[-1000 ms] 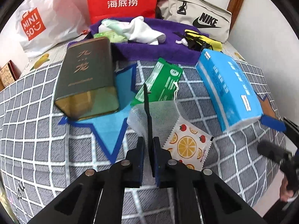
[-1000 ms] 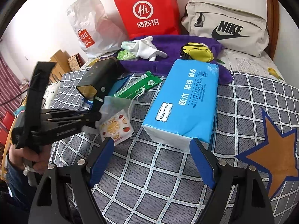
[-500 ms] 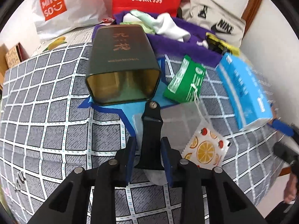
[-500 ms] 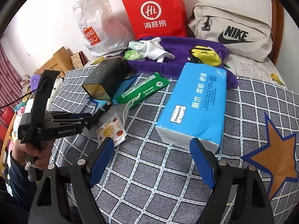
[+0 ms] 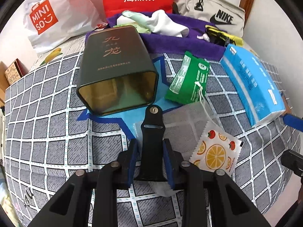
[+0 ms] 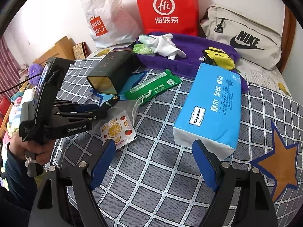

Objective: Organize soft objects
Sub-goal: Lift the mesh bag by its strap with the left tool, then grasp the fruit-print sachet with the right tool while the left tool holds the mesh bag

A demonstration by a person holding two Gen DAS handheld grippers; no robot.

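The left tool (image 5: 149, 160) is closing its jaws on a black watch strap (image 5: 152, 132), pads against its sides, above the bed (image 5: 56, 132) just before the open dark tin (image 5: 117, 75); the right tool (image 6: 153, 162) stands spread and empty beside the blue tissue pack (image 6: 210, 109).

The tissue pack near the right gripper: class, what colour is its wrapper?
Bright blue, with white ends; the tissue pack shows best in the right wrist view.

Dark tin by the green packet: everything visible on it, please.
The dark tin is a rectangular, dark green metal-looking box with copper-toned characters on its top face. It lies on its side on the checked bedcover, open gold-lined mouth toward the left gripper. It looks empty. Its far end reaches the purple towel.
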